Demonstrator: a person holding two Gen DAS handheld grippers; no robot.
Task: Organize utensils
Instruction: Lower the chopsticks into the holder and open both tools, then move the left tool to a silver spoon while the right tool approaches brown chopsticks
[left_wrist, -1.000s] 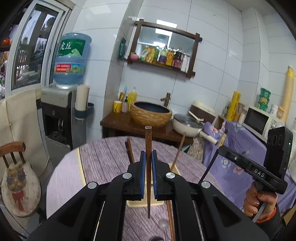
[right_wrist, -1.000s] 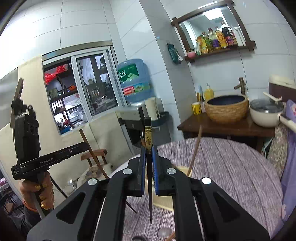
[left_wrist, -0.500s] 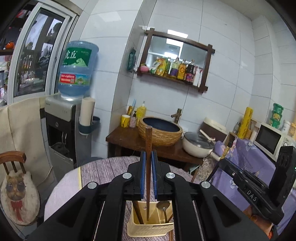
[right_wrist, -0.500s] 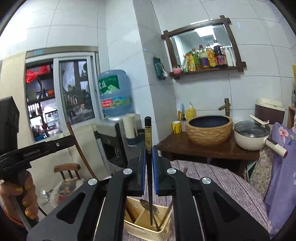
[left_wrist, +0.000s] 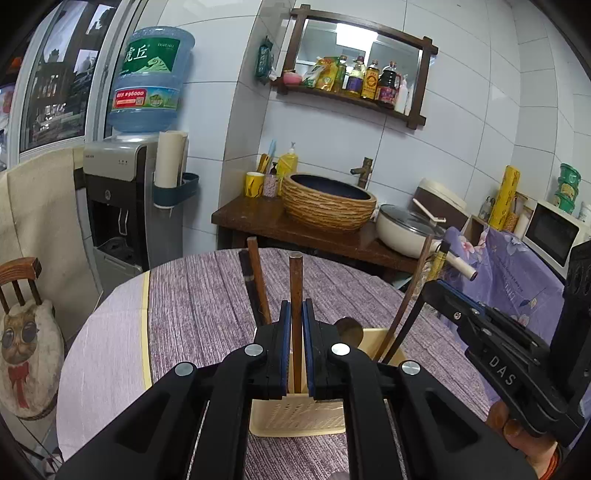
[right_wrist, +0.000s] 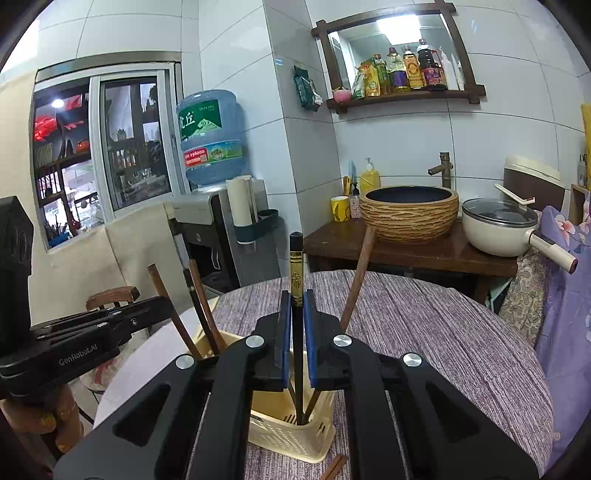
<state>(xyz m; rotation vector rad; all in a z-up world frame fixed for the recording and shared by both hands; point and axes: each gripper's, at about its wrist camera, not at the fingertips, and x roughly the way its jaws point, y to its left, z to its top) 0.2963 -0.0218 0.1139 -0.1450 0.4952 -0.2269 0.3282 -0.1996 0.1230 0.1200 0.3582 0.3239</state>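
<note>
1. Lowering two chopsticks into the cream utensil holder (left_wrist: 295, 413) looks to be the step in hand.
2. On the left, the left gripper (left_wrist: 296, 347) is clenched on a brown chopstick (left_wrist: 295, 280), held upright with its lower end inside the holder.
3. To the right, the right gripper (right_wrist: 297, 332) is clamped on a black chopstick (right_wrist: 296, 266), its tip down in the holder's near corner.
4. Other sticks and a spoon (left_wrist: 349, 329) already lean inside; the holder stands on the purple-clothed table (left_wrist: 192, 295).
5. Next, I judge, each grip should release so the sticks drop in, then lift straight up without snagging neighbours.
</note>
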